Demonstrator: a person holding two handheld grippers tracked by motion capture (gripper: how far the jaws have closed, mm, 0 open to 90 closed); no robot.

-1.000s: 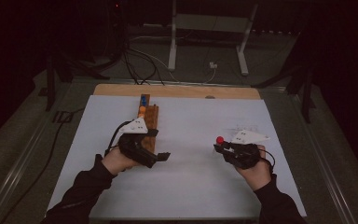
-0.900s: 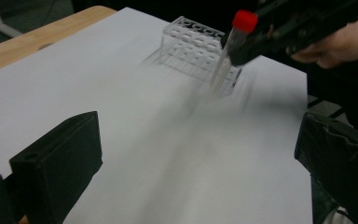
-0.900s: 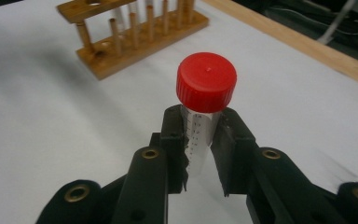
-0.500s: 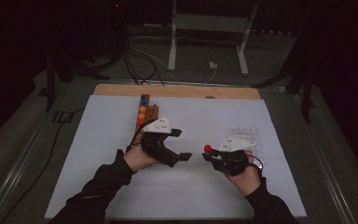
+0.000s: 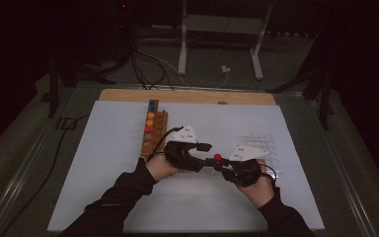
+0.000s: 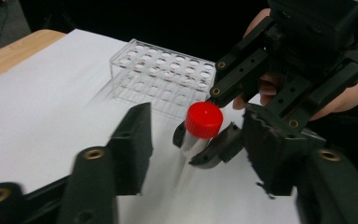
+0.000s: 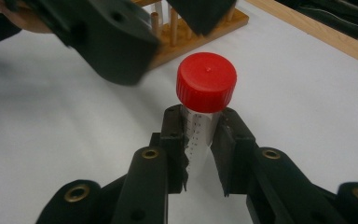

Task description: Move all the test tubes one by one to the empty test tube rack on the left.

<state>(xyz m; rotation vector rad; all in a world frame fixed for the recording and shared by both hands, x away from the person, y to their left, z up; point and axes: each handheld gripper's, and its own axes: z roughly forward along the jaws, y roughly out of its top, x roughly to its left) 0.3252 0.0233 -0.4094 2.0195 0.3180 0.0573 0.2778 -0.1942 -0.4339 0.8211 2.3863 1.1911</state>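
A clear tube with a red cap stands up out of my right gripper, which is shut on the tube's body just below the cap. My left gripper reaches in from the left. Its two jaws stand on either side of the red cap, with gaps still showing on both sides. These jaws have just been closing, with the cap between them and no contact visible. Both grippers hang above the white mat, near its middle.
A wooden rack holding tubes with blue, orange and red caps stands left of the grippers. A clear plastic rack with several unfilled holes sits to the right. A wooden board edges the mat at the back.
My left gripper has moved right, from beside the wooden rack to the red cap, and its jaws have narrowed. The right gripper with the tube has shifted a little left.
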